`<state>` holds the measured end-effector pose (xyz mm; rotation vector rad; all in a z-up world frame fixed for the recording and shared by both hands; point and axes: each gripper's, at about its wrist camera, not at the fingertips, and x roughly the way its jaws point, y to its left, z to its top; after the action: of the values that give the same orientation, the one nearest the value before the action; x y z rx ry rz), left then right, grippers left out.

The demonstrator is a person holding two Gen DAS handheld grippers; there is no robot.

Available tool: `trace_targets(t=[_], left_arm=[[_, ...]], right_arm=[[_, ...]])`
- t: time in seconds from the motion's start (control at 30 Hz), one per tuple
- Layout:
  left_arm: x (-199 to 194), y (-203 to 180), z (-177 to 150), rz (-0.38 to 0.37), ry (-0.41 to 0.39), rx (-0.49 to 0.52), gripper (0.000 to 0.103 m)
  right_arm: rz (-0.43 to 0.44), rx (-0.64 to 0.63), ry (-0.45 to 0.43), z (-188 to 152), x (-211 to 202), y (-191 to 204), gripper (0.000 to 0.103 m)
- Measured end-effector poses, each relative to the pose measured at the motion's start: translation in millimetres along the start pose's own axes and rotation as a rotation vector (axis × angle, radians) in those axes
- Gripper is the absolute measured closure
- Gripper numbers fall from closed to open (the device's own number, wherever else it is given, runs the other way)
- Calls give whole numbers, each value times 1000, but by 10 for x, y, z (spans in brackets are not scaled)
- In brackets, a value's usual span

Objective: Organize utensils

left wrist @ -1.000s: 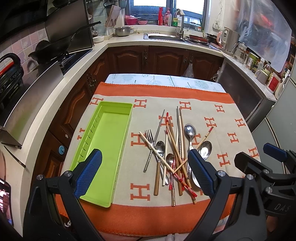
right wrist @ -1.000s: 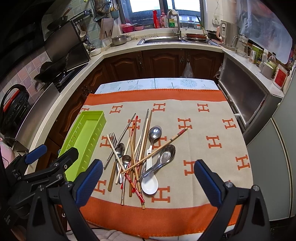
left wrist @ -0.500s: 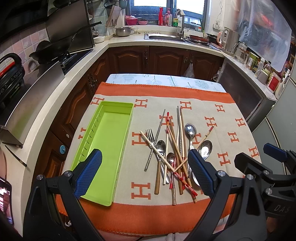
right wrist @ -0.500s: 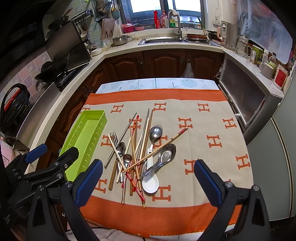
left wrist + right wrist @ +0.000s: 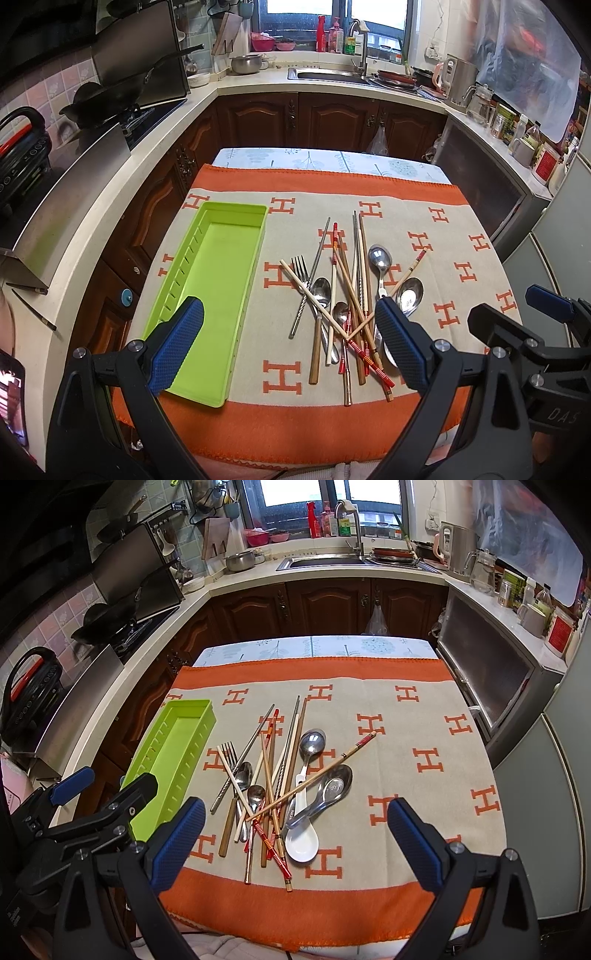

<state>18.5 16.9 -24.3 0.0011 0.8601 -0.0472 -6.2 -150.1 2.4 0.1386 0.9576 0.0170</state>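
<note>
nothing is sorted yet. the pile (image 5: 273, 786) lies right of the empty tray (image 5: 218, 284). left tool (image 5: 290, 347) and right tool (image 5: 295, 843) gape wide, holding nothing. next, pinch one loose chopstick.

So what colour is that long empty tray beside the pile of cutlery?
Lime green tray, plain, no pattern; clearest in the left wrist view.

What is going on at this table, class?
A person holds two grippers over a table covered by an orange-bordered cloth. Both the left gripper and the right gripper are open and hold nothing. A jumbled pile of chopsticks, metal spoons, a fork and a white ceramic spoon lies beside an empty green tray. Sorting has not started.
</note>
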Motion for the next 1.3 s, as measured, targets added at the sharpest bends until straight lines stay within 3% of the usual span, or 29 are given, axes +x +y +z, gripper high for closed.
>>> trace_targets(t=[0.17,0.3,0.43,0.63,0.9,1.1,1.13,1.2,1.3], left_arm=[[-6,39,-25,-10,8,-2,10],[96,114,49,-20,40,-24,10],[317,178,239,-77,88,-59,11],[668,136,596,-50,82,-13,17],[1346,21,904,-142,252,-12,17],[1878,-218,737,-170,364,6,18],[1970,-267,693,-178,382,4,20],[2102,-341,589,-193,420,7,37],[2282,-467,472,-214,470,5,47]], right_arm=[[7,-1,5,-4,19,2,4],[20,8,16,7,76,3,10],[44,30,33,79,150,-91,13],[89,112,102,270,463,-311,26],[114,227,183,517,1019,-689,43],[131,311,275,579,1515,-963,53],[131,326,291,577,1607,-1006,54],[138,352,319,564,1755,-1068,57],[155,393,370,532,2013,-1145,68]])
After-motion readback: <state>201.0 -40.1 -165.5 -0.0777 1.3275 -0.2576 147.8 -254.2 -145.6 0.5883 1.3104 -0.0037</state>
